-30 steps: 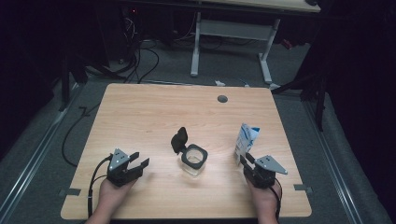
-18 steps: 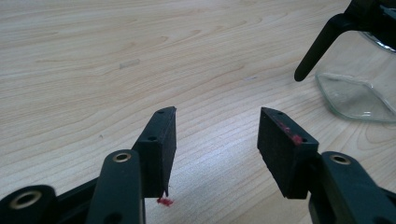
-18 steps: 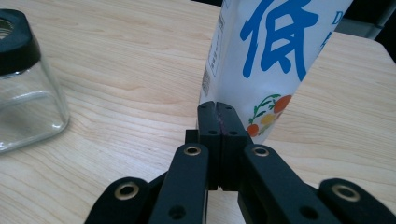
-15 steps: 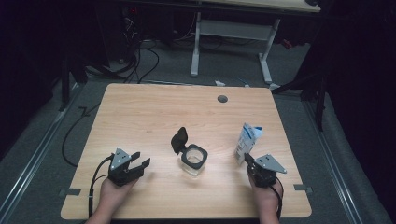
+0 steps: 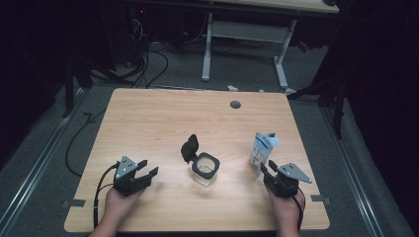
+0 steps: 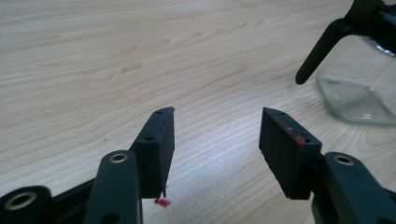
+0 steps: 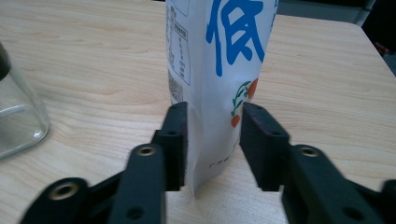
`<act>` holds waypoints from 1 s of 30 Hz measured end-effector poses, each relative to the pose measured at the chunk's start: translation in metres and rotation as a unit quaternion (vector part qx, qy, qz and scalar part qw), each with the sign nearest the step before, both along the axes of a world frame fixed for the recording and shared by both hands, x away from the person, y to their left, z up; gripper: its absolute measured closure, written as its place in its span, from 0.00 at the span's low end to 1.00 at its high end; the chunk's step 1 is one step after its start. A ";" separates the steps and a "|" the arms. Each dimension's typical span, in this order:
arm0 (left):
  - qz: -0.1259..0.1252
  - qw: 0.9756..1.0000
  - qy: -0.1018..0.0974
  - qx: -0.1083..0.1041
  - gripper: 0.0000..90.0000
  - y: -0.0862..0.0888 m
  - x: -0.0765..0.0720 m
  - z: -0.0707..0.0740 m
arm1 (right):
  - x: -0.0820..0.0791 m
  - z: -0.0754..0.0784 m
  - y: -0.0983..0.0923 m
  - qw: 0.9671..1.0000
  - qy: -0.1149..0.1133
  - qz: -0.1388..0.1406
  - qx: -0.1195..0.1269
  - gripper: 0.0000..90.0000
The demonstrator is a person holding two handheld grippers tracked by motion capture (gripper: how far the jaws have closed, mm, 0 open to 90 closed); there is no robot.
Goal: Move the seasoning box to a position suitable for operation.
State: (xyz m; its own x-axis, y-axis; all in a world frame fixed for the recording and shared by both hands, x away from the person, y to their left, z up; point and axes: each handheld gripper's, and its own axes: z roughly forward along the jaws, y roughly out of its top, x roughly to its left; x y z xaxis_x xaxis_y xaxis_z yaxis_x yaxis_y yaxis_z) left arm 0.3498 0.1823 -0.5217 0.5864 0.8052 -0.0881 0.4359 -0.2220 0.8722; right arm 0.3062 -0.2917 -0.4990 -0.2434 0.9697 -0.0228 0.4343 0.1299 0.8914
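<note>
A: On the near right part of the wooden table point(image 5: 163, 118), what stands there?

B: One white carton point(image 5: 263, 150) with blue print, upright, just beyond the right gripper point(image 5: 267, 170). In the right gripper view the carton point(image 7: 219, 70) sits between the two black jaws, and those jaws have just been opening. Narrow gaps show on both sides, so the pads do not seem to press it.

A: And the other hand?

B: The left gripper point(image 5: 146, 170) rests at the near left, well apart from the carton. Its jaws are spread, with bare wood between them in the left gripper view, and nothing is held.

A: Anything between the two?

B: One clear glass jar point(image 5: 204, 170) with a black rim, near the middle of the table. Its black lid point(image 5: 189, 148) is flipped open and leans up at its far left side. I cannot tell whether the jar holds anything. It stands to the left of the carton, apart from it, and blocks neither gripper.

A: Farther out?

B: One small grey grommet point(image 5: 235, 104) is set in the far side of the tabletop. Beyond the table, on the floor, are cables point(image 5: 148, 64) and a white desk frame point(image 5: 247, 49).
</note>
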 end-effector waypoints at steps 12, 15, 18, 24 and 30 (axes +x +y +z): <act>-0.011 1.000 0.013 0.022 0.48 0.006 -0.003 0.000 | 0.017 0.007 0.012 0.999 -0.008 -0.035 0.022 0.45; -0.016 1.000 0.014 0.018 0.47 0.008 -0.003 -0.001 | 0.020 0.007 0.018 0.999 -0.010 -0.036 -0.004 0.50; -0.023 1.000 0.011 0.018 0.46 0.006 -0.002 -0.002 | 0.020 0.009 0.017 0.999 -0.014 -0.040 -0.003 0.52; -0.035 0.999 0.012 0.016 0.46 0.006 -0.003 -0.004 | 0.022 0.014 0.019 0.999 -0.008 -0.045 -0.003 0.51; -0.039 0.999 0.011 0.003 0.46 0.009 -0.004 -0.002 | 0.025 0.014 0.021 0.998 -0.007 -0.055 -0.007 0.53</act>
